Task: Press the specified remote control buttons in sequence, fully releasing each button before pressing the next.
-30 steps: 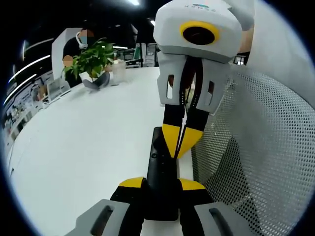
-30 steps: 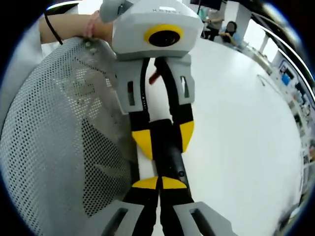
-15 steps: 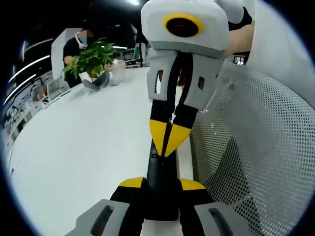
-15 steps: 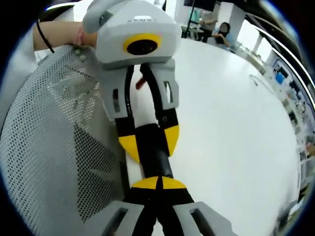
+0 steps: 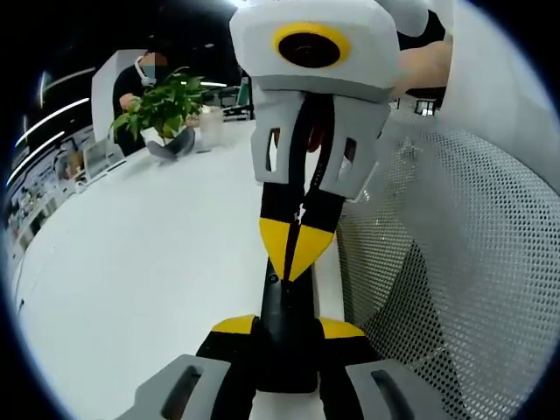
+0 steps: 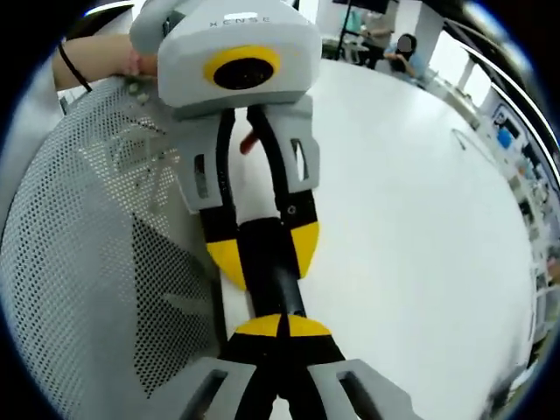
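A black remote control [image 5: 282, 304] lies along the white table [image 5: 149, 262], and my left gripper [image 5: 287, 329] is shut on its near end, yellow tips on either side. From above, my right gripper [image 5: 296, 252] points down with its yellow tips closed together, touching the remote's top face. In the right gripper view the remote [image 6: 278, 293] runs up from my shut right gripper [image 6: 282, 327] into the left gripper [image 6: 262, 255], which clamps it. The buttons under the tips are hidden.
A white perforated mesh surface [image 5: 455, 262] rises right beside the remote and appears again as the mesh [image 6: 87, 262]. A potted plant [image 5: 162, 109] and a person [image 5: 140, 74] are at the table's far end. A hand [image 5: 424, 66] holds the right gripper.
The right gripper has shifted left and come closer along the remote toward the left gripper's jaws, its tips staying closed. The left gripper keeps its hold on the remote.
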### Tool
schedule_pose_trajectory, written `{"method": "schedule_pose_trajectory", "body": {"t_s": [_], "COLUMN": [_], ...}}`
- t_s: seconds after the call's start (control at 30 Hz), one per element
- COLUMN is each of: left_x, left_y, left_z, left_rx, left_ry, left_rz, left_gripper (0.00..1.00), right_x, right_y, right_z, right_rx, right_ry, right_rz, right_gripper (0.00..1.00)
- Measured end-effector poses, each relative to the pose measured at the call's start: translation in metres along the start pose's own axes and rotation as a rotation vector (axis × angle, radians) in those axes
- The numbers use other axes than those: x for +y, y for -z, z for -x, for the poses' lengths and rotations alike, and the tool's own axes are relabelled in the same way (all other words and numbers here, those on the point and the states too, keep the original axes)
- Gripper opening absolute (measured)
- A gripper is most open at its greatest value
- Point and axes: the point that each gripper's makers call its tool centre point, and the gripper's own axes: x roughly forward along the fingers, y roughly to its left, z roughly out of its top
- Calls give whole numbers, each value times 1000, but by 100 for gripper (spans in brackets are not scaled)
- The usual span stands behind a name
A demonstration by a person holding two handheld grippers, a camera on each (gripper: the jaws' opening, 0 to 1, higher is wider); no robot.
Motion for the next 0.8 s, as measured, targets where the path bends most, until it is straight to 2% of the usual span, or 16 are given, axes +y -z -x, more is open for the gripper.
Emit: {"method": "schedule_pose_trajectory", "body": {"t_s": [0.23,0.27,0.3,0.4,0.5,0.8], "left_x": [0,0,0,0,0,0], "left_y": [0,0,0,0,0,0], "left_z": [0,0,0,0,0,0], "left_rx": [1,1,0,0,5,4], "left_ry": [0,0,0,-1,-2,-4], "left_rz": [1,0,-1,1,-2,-3], "left_gripper": [25,25,25,25,25,25], "right_x": [0,0,1,0,-1,-11], "right_y": [0,0,0,0,1,1], "right_z": [0,0,1,2,3,1], "right_rx": [-2,-9,-30,-33,-12,-12], "right_ry": [12,3,-19,-76,-93,-77], "right_rz": [21,6,-59,-149,-109,-137], "right_gripper": [0,0,0,0,0,0]}}
